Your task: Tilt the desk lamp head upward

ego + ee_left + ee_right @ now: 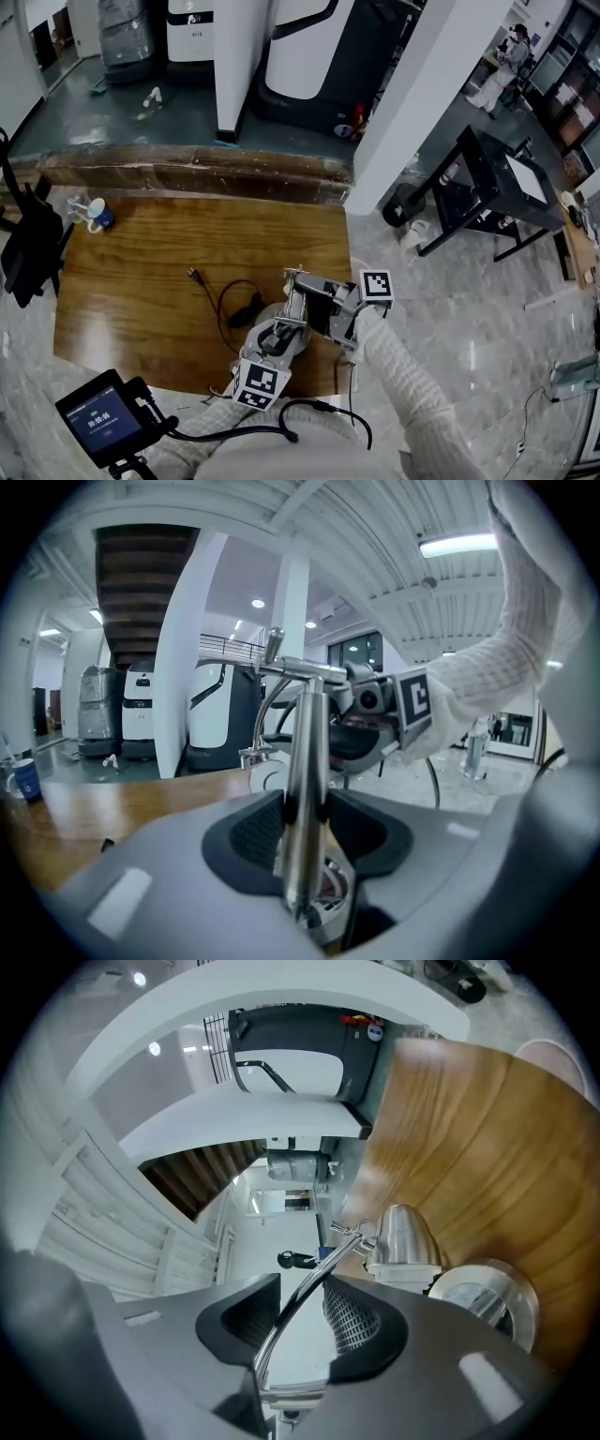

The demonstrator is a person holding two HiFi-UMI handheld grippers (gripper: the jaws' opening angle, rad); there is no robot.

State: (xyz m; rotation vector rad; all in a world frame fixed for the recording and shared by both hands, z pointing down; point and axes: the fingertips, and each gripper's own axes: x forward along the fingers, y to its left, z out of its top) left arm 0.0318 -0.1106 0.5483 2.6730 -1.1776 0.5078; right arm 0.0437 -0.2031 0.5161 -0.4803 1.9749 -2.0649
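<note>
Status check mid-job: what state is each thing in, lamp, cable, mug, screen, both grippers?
Left gripper: shut on lamp post.
Right gripper: open, lamp arm between its jaws.
Lamp head: opening turned toward the base.
Cable: loose end on the table, unplugged.
Mug: upright.
Screen: lit.

I count one wooden table (141,281), and I place everything else against it. On it there are one desk lamp (305,789), one blue mug (98,216) at its far left corner and one black cable (234,305) near its middle. Over its near edge are two grippers: the left gripper (305,832) and the right gripper (300,1312). Left of it stands one black chair (28,244). Off its near left corner is one screen device (105,419). Right of it is one black stand (497,183). Far beyond it is one person (502,70).
</note>
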